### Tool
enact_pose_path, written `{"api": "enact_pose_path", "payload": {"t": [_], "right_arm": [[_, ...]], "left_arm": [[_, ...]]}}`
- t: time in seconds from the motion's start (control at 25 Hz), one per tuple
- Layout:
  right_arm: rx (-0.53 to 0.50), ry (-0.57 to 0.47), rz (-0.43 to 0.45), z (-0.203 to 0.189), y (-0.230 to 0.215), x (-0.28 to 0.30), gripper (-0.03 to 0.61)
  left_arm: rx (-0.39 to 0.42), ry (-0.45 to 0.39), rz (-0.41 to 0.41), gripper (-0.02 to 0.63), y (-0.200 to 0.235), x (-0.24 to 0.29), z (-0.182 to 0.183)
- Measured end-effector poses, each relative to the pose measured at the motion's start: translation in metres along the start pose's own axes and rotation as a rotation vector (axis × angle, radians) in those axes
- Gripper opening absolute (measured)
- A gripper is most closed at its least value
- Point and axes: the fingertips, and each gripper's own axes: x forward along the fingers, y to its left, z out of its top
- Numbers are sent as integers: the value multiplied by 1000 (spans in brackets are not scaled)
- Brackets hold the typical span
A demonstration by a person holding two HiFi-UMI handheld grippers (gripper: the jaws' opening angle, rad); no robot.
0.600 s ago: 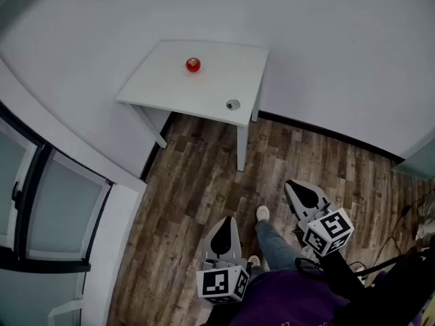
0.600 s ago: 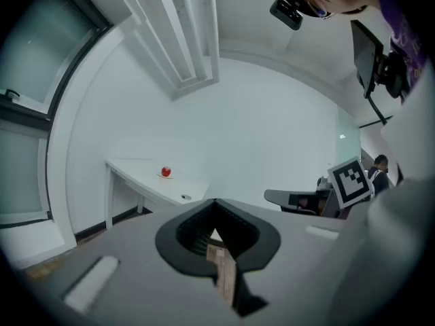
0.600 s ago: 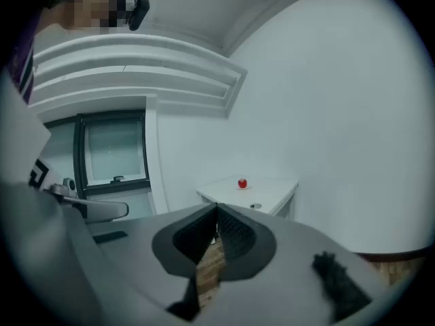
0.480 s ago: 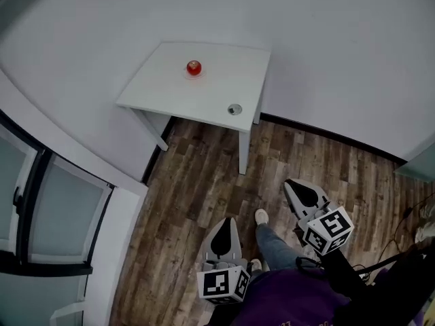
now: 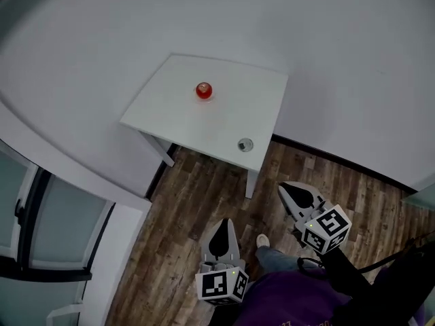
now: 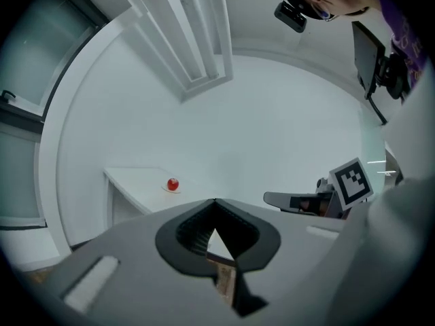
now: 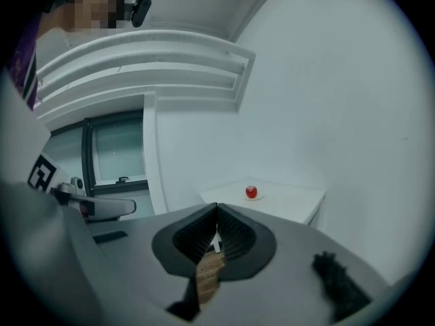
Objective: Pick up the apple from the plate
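A red apple (image 5: 204, 90) sits on a small white plate (image 5: 206, 99) near the middle of a white table (image 5: 170, 117). The apple also shows far off in the left gripper view (image 6: 172, 184) and in the right gripper view (image 7: 251, 192). My left gripper (image 5: 222, 221) and right gripper (image 5: 285, 187) hang over the wooden floor, well short of the table and pointing toward it. Both are shut with nothing between the jaws. In their own views the left gripper's (image 6: 215, 201) and the right gripper's (image 7: 217, 206) tips meet.
A small round metal object (image 5: 245, 144) lies near the table's front right corner. The table stands against a white wall (image 5: 326, 60), with a window frame (image 5: 30, 202) at the left. The person's leg and shoe (image 5: 262, 240) are between the grippers.
The table and apple have slid lower and nearer in the head view as the person steps toward them. Both grippers stay shut and keep their pose.
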Motion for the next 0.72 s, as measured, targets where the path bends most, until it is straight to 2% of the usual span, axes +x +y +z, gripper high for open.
{"api": "enact_pose_path", "payload": {"t": [0.4, 0.72], "right_arm": [[-6, 4, 48, 22, -71, 62, 12], [43, -2, 26, 20, -103, 78, 12]], "left_arm": [[12, -26, 57, 5, 6, 92, 25], [43, 21, 32, 5, 0, 129, 20]]}}
